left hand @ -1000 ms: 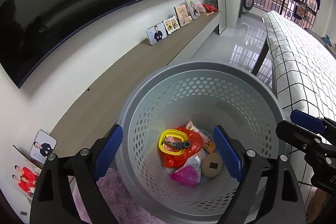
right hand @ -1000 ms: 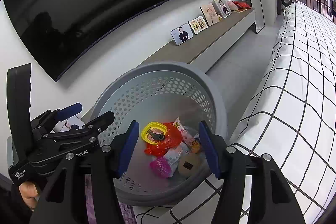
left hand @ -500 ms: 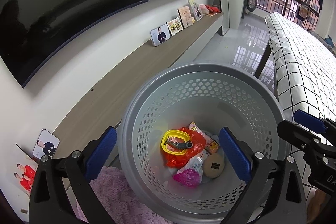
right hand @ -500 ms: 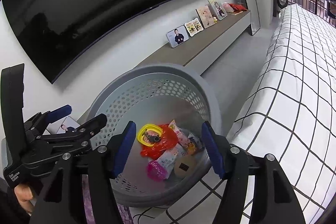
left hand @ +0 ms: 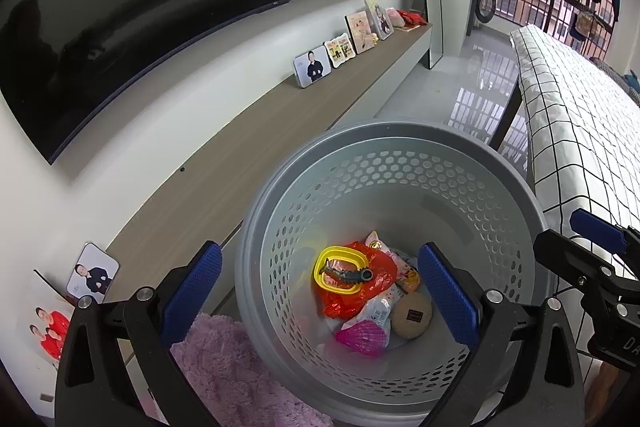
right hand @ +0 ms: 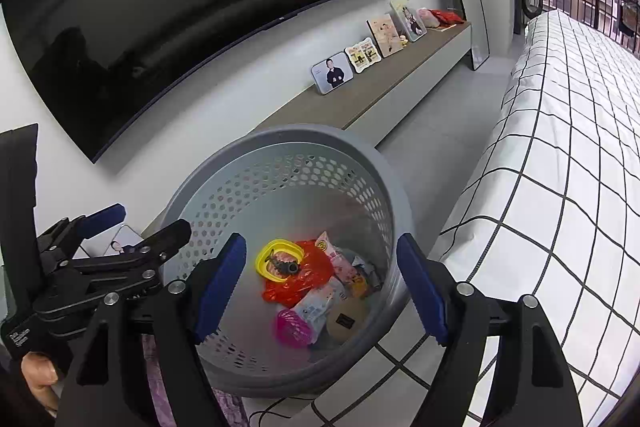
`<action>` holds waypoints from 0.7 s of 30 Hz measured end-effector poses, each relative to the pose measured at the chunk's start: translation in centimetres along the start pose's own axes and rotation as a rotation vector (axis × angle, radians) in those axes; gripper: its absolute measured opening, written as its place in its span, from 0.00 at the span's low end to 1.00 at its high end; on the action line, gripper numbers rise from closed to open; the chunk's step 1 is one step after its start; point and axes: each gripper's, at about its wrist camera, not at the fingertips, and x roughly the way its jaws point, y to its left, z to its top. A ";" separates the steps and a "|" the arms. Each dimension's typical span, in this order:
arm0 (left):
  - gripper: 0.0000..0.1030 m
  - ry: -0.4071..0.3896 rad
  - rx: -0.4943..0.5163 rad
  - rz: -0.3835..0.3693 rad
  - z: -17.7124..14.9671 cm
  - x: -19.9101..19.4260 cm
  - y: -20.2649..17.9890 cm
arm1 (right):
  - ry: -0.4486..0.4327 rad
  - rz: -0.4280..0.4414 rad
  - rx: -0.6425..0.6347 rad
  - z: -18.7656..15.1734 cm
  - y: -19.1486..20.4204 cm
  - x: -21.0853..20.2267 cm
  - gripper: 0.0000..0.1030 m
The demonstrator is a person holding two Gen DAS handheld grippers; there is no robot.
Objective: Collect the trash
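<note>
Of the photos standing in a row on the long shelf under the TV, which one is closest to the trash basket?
The white-framed photo of a person in dark clothes, at the row's near end. The other photos stand behind it, farther along the shelf from the basket.

Not much to read here, honestly. My left gripper (right hand: 132,239) has small white lettering on its body in my right camera, too tiny to make out. My right gripper (left hand: 600,251) shows "DA", cut off at the edge. Snack packets (left hand: 384,307) too blurry.

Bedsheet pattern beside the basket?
White bedsheet with a thin black grid; clearest in the right wrist view.
</note>
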 end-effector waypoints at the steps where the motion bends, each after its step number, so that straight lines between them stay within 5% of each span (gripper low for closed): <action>1: 0.94 -0.001 0.001 0.000 0.0 0.0 0.0 | 0.001 -0.001 -0.002 0.0 0.0 0.0 0.73; 21: 0.94 -0.027 0.009 0.013 0.0 -0.9 0.2 | 0.002 -0.007 -0.004 -0.1 0.2 0.0 0.73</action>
